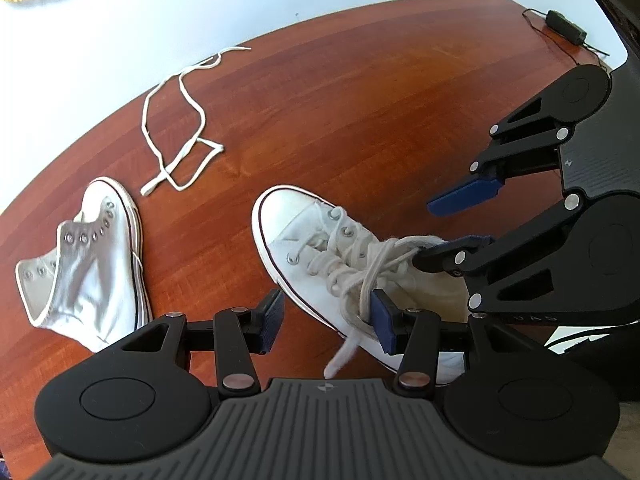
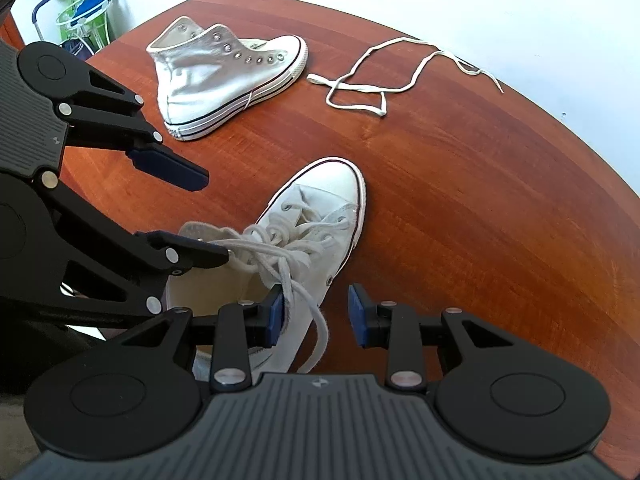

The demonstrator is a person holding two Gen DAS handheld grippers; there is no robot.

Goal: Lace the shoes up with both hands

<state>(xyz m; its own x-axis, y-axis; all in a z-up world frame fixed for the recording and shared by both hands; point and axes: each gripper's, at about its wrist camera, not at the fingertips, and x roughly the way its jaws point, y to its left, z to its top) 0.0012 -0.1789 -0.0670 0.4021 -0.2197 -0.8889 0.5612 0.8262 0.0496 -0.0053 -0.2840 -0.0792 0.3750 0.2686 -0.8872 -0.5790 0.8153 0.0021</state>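
Note:
A white high-top sneaker (image 1: pixel 304 232) (image 2: pixel 332 196) stands on the reddish wooden table (image 1: pixel 360 100) (image 2: pixel 480 200), with its lace threaded and both ends loose at the ankle. My left gripper (image 1: pixel 328 322) (image 2: pixel 204 216) is open over the shoe's side, and one lace end (image 1: pixel 360 304) lies against its right pad. My right gripper (image 2: pixel 316 318) (image 1: pixel 432 228) is open too; the other lace end (image 2: pixel 316 332) drapes over its left pad and hangs in the gap. Neither lace is pinched. A second white high-top (image 1: pixel 96 248) (image 2: pixel 208 72) lies unlaced on its side.
A loose white lace (image 1: pixel 180 128) (image 2: pixel 380 80) lies tangled near the table's far edge, beyond both shoes. A black adapter with a cable (image 1: pixel 566 26) sits at a far corner. A wire rack (image 2: pixel 88 12) stands off the table by the wall.

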